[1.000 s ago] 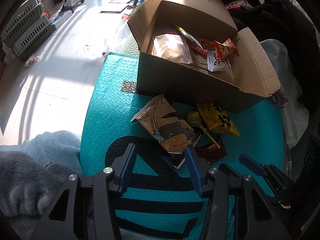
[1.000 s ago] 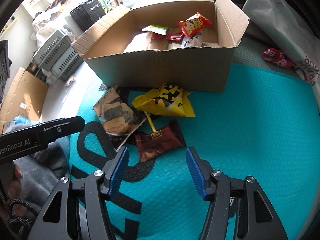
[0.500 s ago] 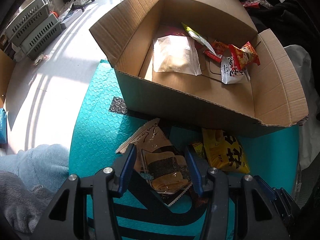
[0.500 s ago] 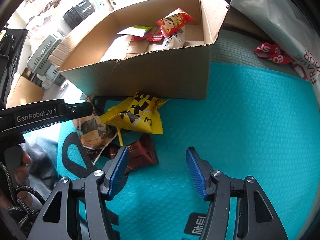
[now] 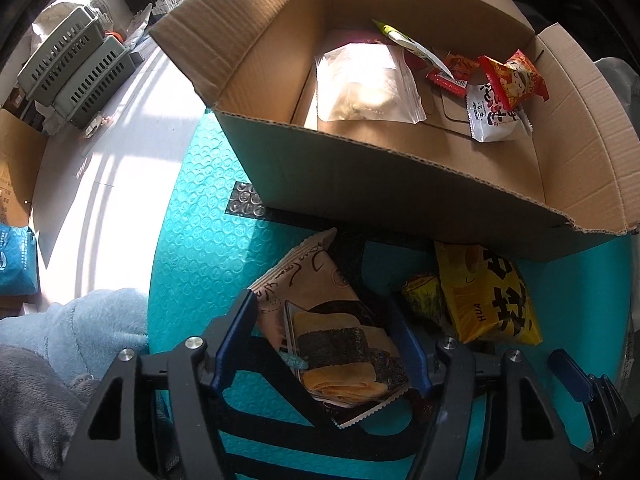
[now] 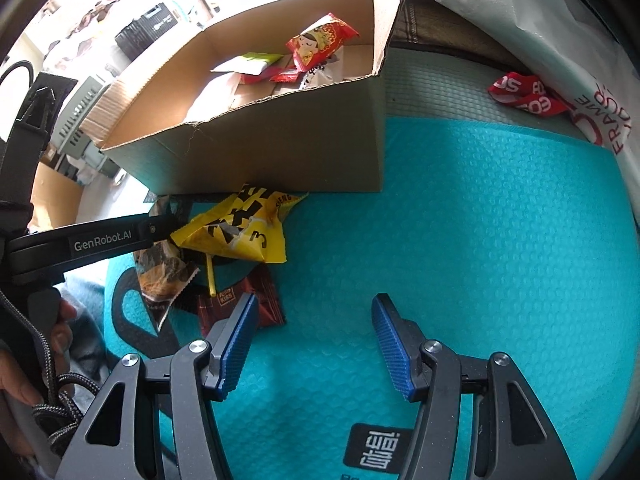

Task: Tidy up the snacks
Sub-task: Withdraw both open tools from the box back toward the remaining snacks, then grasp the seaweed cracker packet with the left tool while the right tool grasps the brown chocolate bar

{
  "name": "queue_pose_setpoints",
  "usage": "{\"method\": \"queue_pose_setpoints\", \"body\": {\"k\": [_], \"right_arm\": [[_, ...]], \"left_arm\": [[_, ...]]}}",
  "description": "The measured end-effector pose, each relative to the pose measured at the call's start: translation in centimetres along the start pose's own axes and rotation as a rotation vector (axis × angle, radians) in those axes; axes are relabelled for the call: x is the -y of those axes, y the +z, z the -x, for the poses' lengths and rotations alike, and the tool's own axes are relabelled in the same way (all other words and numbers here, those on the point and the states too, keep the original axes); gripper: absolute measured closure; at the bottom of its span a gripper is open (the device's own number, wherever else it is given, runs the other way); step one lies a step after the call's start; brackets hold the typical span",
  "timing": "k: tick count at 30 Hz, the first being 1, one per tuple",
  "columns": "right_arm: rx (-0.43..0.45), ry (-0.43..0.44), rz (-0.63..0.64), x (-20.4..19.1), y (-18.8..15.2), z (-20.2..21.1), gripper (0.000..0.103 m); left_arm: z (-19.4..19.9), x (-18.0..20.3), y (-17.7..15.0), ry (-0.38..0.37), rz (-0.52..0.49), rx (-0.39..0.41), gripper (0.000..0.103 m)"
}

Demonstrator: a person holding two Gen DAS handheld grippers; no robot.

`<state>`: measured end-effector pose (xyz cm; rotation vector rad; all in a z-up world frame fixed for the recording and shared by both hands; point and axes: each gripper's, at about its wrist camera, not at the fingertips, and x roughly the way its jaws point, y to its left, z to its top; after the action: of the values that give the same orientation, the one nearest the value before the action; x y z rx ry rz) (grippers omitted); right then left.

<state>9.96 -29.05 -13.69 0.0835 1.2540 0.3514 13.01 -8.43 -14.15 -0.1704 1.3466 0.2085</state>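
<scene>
An open cardboard box [image 5: 400, 184] [image 6: 280, 152] on a teal mat holds several snack packets, among them a red packet [image 5: 512, 80] [image 6: 320, 40] and a clear bag [image 5: 364, 80]. In front of it lie a beige seaweed-roll packet [image 5: 332, 332] [image 6: 160, 272], a yellow packet [image 5: 488, 296] [image 6: 240, 232], a small green-yellow packet [image 5: 424, 296] and a dark brown packet [image 6: 260, 304]. My left gripper [image 5: 324, 336] is open, its fingers on either side of the beige packet. My right gripper [image 6: 316, 336] is open and empty over the mat, right of the brown packet.
The teal mat [image 6: 480, 240] stretches to the right. A white plastic bag [image 6: 560, 60] and a red wrapper [image 6: 524, 92] lie at the far right. Grey baskets [image 5: 76, 72] stand on the white floor at left. A blue-grey blanket [image 5: 60, 360] lies at the near left.
My left gripper has moved forward so that its open fingers now straddle the beige packet. My right gripper has shifted right, away from the snack pile.
</scene>
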Motion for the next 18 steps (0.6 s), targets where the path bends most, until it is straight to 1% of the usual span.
{"method": "queue_pose_setpoints", "body": {"k": [1,4,7,12,15,18], "right_arm": [[0.000,0.000,0.000,0.0,-0.1,0.1,0.044],[0.001,-0.001,-0.001,0.0,-0.3,0.1,0.044],[0.006,0.009,-0.009,-0.1,-0.6,0.4,0.044],[0.015,0.036,-0.004,-0.9,-0.9,0.9,0.044],[0.019,0.043,0.014,-1.7,-1.1,1.2,0.044],[0.012,0.058,0.014,-2.3,-1.3,1.2,0.044]], "left_arm": [[-0.3,-0.3,-0.3,-0.002,0.010,-0.015,0.029],[-1.6,-1.2,-1.3,-0.035,0.040,-0.083,0.029],[-1.2,-1.2,-2.1,-0.039,-0.002,-0.049,0.029],[-1.3,-1.0,-3.0,-0.024,-0.062,-0.056,0.029],[-1.0,-1.4,-3.4,-0.042,-0.061,-0.056,0.029],[-0.8,-2.4,-3.7,-0.061,-0.035,-0.050,0.029]]}}
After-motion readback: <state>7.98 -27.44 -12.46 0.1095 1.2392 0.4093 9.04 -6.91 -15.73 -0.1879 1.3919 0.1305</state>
